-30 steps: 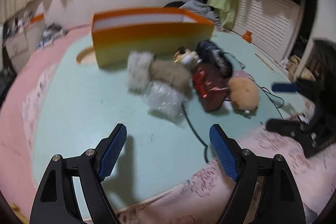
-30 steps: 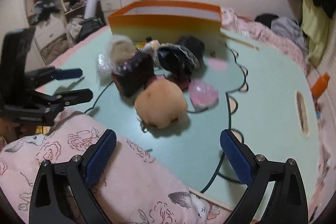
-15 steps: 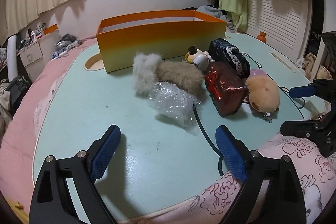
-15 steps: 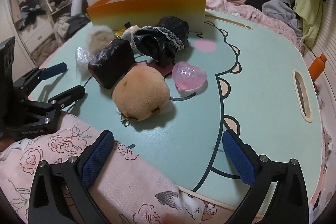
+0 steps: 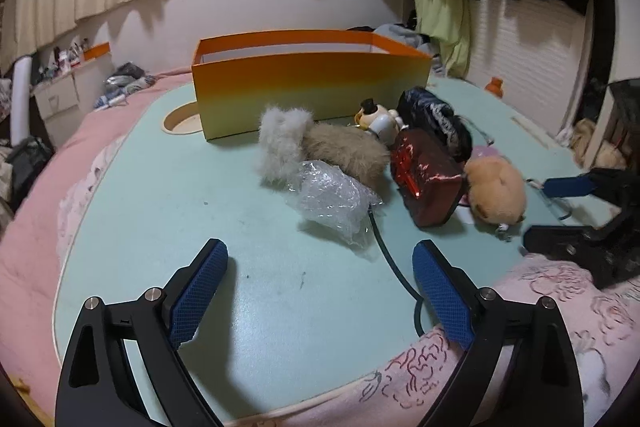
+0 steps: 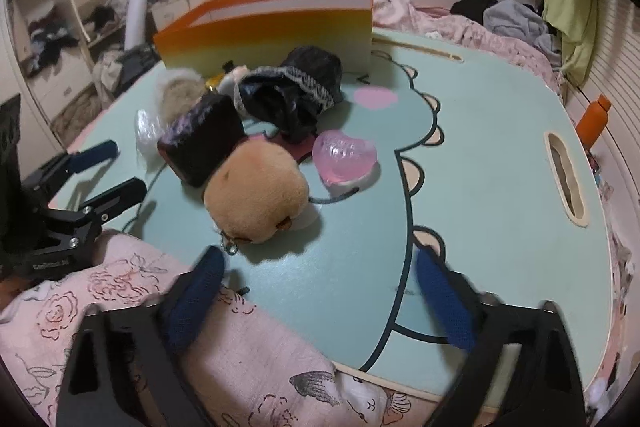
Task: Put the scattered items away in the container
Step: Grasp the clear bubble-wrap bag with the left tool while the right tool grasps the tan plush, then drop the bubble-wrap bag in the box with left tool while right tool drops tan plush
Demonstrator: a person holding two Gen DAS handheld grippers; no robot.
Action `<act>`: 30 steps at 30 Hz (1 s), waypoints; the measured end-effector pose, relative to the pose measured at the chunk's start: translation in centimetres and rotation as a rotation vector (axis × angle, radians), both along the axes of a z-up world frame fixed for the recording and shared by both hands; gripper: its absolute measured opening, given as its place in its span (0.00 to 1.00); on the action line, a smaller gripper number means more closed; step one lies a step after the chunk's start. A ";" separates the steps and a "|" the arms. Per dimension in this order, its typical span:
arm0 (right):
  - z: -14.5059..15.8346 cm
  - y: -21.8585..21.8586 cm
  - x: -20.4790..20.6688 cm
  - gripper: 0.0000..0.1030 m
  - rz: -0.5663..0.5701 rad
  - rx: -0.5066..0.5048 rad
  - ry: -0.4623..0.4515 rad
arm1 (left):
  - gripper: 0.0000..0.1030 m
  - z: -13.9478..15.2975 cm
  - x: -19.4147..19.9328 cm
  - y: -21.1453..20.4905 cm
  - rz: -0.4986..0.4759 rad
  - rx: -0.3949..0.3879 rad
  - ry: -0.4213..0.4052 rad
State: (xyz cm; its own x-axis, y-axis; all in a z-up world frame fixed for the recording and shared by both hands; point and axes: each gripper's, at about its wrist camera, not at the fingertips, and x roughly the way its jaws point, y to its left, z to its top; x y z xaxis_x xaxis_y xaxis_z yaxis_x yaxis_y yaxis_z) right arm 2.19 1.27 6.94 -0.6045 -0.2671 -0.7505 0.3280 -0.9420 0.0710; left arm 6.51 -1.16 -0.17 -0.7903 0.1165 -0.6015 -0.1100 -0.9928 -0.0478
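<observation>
An orange box (image 5: 304, 83) (image 6: 276, 27) stands at the back of a mint-green table (image 5: 160, 219). In front of it lies a heap: grey and brown fur pieces (image 5: 320, 147), crumpled clear plastic (image 5: 332, 199), a small white figure (image 5: 380, 119), a shiny red pouch (image 5: 428, 175), a black lace-trimmed pouch (image 6: 292, 95), a tan plush (image 6: 256, 195) and a pink heart (image 6: 344, 159). My left gripper (image 5: 320, 267) is open near the table's front, empty, short of the plastic. My right gripper (image 6: 320, 275) hovers just before the tan plush; its jaws are closing with nothing between them.
A pink flowered blanket (image 6: 120, 299) covers the table's near edge. A black cable (image 5: 392, 259) runs off the front. An orange bottle (image 6: 596, 119) stands beyond the right edge. Clothes (image 6: 516, 23) and shelves (image 6: 60, 39) surround the table.
Both views have tilted and steadied, bringing the heap closer. The left gripper's jaws have spread wider. The right gripper's fingers now stand closer together than half a second ago.
</observation>
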 end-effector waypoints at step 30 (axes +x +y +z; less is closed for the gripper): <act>3.2 -2.4 -1.1 0.51 0.171 -0.067 0.110 | 0.35 4.1 -0.5 -0.9 -0.092 0.056 0.085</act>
State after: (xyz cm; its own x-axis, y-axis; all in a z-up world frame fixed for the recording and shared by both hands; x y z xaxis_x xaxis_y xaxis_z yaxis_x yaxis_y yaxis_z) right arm 1.10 -1.13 10.14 -0.6234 -0.4199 -0.6596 0.4918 -0.8664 0.0868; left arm 5.98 -2.03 3.91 -0.8227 0.2221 -0.5232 -0.2064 -0.9744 -0.0891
